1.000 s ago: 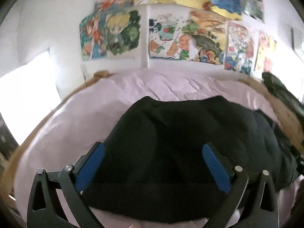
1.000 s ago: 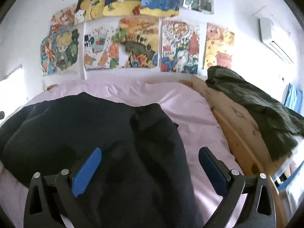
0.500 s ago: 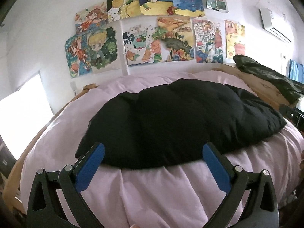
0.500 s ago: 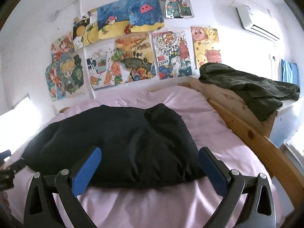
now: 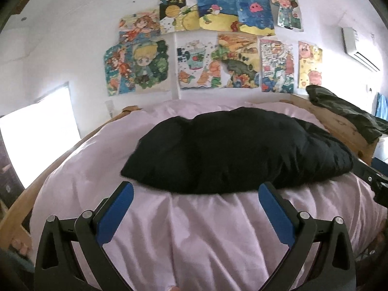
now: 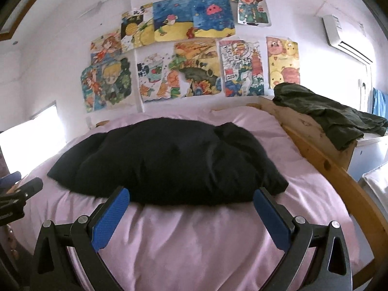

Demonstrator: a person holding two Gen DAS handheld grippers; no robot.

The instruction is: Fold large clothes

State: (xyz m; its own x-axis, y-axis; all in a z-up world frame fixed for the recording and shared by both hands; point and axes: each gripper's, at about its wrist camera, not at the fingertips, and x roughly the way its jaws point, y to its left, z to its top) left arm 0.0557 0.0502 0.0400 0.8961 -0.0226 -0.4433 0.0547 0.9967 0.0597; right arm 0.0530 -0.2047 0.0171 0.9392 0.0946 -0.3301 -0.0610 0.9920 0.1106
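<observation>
While both claws hang back from the bed, this is how the room stands.

Black garment (image 5: 232,152): lies in a broad folded mound across the middle of the pink bedsheet (image 5: 208,232), nothing touching it.

Left claw (image 5: 196,195): fingers spread wide, empty, over bare sheet just short of the garment's near edge.

Right claw (image 6: 191,200): spread wide too, holding nothing, its blue pads (image 6: 110,219) level with the garment's front edge.

Bed frame (image 6: 339,169): pale wood, along the right side.

Dark green clothing (image 6: 327,114): bunched on the frame's far right corner.

Drawings (image 6: 191,55): taped on the white wall behind the bed.
</observation>
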